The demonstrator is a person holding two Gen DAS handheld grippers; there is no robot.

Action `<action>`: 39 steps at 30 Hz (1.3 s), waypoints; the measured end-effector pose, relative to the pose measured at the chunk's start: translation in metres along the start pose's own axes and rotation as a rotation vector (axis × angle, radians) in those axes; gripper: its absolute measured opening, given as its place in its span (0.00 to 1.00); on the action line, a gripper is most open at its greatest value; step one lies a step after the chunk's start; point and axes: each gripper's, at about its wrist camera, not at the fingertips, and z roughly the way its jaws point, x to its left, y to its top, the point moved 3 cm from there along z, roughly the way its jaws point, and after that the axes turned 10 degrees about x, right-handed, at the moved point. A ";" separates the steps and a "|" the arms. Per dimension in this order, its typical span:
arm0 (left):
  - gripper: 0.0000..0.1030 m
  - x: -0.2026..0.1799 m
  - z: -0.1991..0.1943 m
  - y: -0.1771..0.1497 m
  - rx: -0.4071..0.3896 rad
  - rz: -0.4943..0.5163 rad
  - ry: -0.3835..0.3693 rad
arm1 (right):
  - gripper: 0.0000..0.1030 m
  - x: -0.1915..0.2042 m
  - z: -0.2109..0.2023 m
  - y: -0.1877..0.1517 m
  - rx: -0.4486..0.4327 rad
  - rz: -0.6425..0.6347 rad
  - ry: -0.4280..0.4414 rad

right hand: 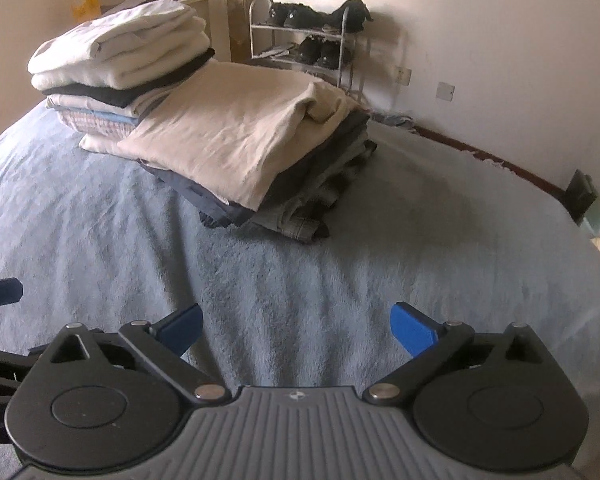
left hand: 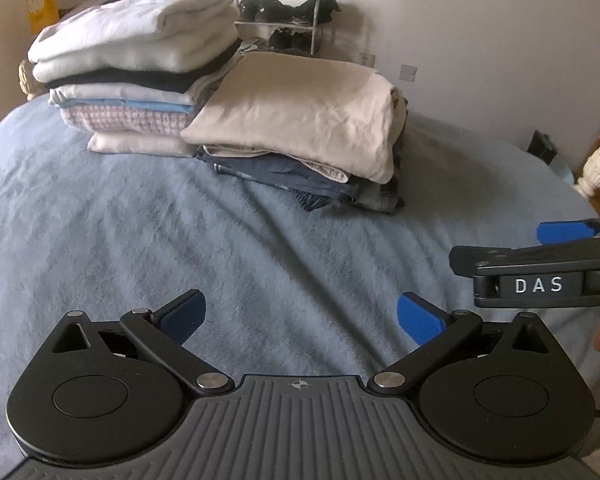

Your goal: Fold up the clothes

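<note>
Two stacks of folded clothes rest on a blue bed cover (left hand: 140, 240) (right hand: 340, 280). The taller stack (left hand: 140, 64) (right hand: 120, 60) is topped by white folded pieces. Beside it, the lower stack (left hand: 300, 120) (right hand: 236, 132) has a beige garment on top of dark ones. My left gripper (left hand: 300, 316) hovers open over bare cover in front of the stacks, nothing between its blue pads. My right gripper (right hand: 296, 330) is likewise open and empty over the cover. In the left wrist view the right gripper's body shows at the right edge, marked DAS.
A metal shoe rack (right hand: 312, 40) (left hand: 292, 20) with dark shoes stands against the far wall behind the stacks. A carved bedpost (left hand: 596, 168) rises at the right corner of the bed. A yellow item (left hand: 40, 4) leans at the far left wall.
</note>
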 end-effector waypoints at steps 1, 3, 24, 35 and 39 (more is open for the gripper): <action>1.00 -0.001 0.000 0.000 0.001 0.000 0.004 | 0.99 0.000 0.001 -0.001 0.005 0.000 0.000; 1.00 -0.001 0.000 0.000 0.006 -0.005 0.002 | 0.99 -0.001 0.001 -0.001 0.009 0.000 0.000; 1.00 -0.003 -0.002 0.001 0.038 -0.048 0.024 | 0.99 -0.004 -0.005 -0.005 0.000 -0.021 -0.019; 1.00 -0.003 -0.003 0.001 0.039 -0.061 0.034 | 0.99 -0.004 -0.006 -0.006 0.002 -0.030 -0.018; 1.00 -0.002 -0.001 0.000 0.045 -0.066 0.034 | 0.99 -0.004 -0.007 -0.006 -0.004 -0.031 -0.019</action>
